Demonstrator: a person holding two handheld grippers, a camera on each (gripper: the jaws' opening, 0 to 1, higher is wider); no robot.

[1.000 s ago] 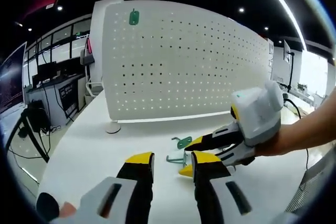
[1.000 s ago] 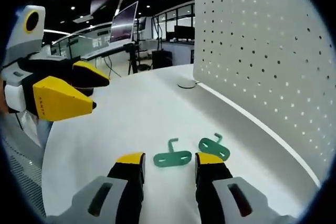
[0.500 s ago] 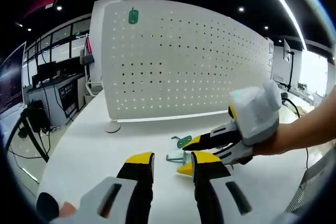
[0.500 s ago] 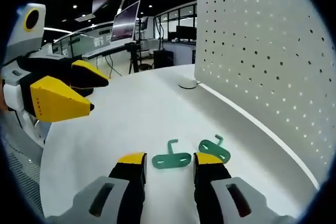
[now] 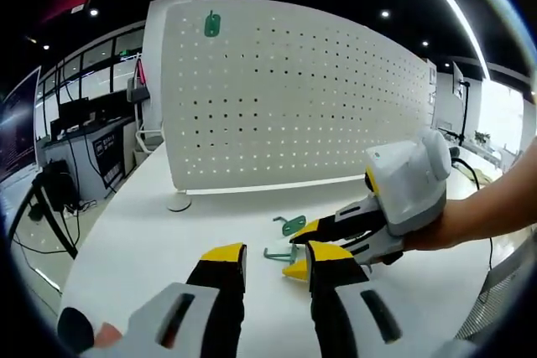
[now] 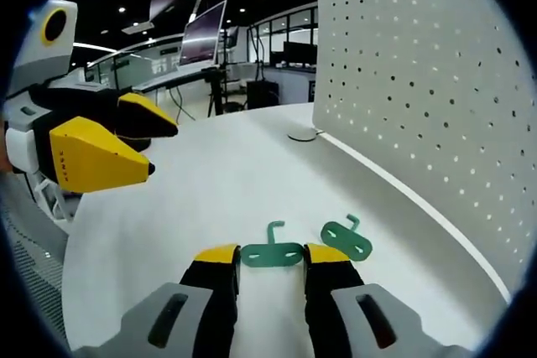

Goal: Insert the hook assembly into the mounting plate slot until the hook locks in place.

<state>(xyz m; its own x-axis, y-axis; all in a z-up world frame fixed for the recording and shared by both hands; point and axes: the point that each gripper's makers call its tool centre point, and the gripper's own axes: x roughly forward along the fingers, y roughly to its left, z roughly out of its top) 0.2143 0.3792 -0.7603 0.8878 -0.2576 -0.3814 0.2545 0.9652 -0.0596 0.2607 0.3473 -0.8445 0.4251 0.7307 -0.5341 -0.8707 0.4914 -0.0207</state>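
Two green hooks lie on the white table (image 6: 210,190). The nearer hook (image 6: 271,252) sits flat between the yellow jaws of my right gripper (image 6: 271,256), which stands open with its tips close against the hook's two ends. A second hook (image 6: 346,239) lies just to its right. In the left gripper view the same hooks (image 5: 279,253) (image 5: 293,225) lie ahead of my open, empty left gripper (image 5: 275,257), with the right gripper (image 5: 306,249) reaching in from the right. The white pegboard (image 5: 294,98) stands upright behind, with a third green hook (image 5: 213,24) mounted near its top.
The pegboard (image 6: 419,81) rests on a round foot (image 5: 179,203). My left gripper (image 6: 161,148) hovers above the table at the left of the right gripper view. Desks, monitors and cables stand beyond the table's far edge.
The right gripper's jaws have narrowed around the nearer hook and moved slightly forward onto it. The left gripper has held still.
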